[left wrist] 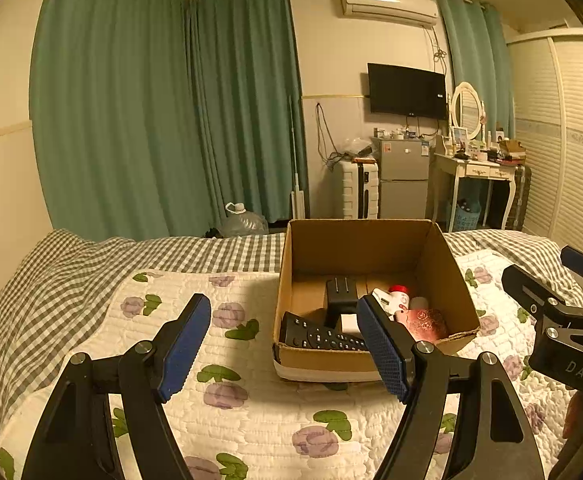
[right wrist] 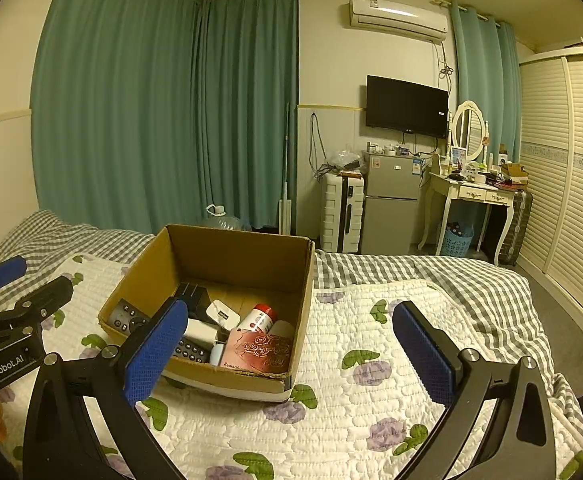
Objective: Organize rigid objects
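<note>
right wrist view: cardboard box (right wrist: pixel 247 258) holds remote (right wrist: pixel 131 320), red-capped bottle (right wrist: pixel 260 317), pink card (right wrist: pixel 260 350); both grippers (right wrist: pixel 291 344) (left wrist: pixel 283 340) wide apart, empty

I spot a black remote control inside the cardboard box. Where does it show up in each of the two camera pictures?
Left wrist view: the black remote control lies along the near wall of the brown cardboard box, right of centre.
Right wrist view: the remote sits in the box's near-left corner, partly hidden behind a blue gripper finger.
Shared landmark: the black wall-mounted television.
</note>
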Available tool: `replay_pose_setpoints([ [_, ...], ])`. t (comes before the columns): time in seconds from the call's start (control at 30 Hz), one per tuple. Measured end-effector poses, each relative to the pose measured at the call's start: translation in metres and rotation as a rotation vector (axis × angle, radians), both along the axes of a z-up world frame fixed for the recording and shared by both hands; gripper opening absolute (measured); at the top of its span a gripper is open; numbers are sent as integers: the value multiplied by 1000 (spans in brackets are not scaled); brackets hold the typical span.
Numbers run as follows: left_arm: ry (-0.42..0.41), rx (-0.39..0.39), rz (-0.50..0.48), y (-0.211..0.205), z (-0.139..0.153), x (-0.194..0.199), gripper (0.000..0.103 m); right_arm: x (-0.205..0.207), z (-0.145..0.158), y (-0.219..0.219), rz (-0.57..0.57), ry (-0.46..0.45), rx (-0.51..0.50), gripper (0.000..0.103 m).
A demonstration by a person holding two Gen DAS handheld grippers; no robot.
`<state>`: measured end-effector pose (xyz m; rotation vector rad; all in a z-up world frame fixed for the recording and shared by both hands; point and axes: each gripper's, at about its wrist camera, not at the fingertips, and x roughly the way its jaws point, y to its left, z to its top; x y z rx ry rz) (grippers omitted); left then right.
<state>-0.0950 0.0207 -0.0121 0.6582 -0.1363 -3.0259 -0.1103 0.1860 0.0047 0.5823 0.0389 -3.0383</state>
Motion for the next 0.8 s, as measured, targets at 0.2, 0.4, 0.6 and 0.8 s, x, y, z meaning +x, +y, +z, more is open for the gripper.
replay_pose_setpoints([
  [0.2,-9,-23,-2,3,-2,-1,78,0,-1,-1,1,-7,3,103],
  [0.4,-10,-26,-2,3,-3,-2,78,0,-1,-2,2,-12,3,103],
  [0.6,-32,-21,-9,3,-6,-4,78,-1,-2,-3,0,-20,2,103],
  [0.8,-29,-19,-4,1,-5,-4,78,-1,-2,-4,-4,-19,1,103],
])
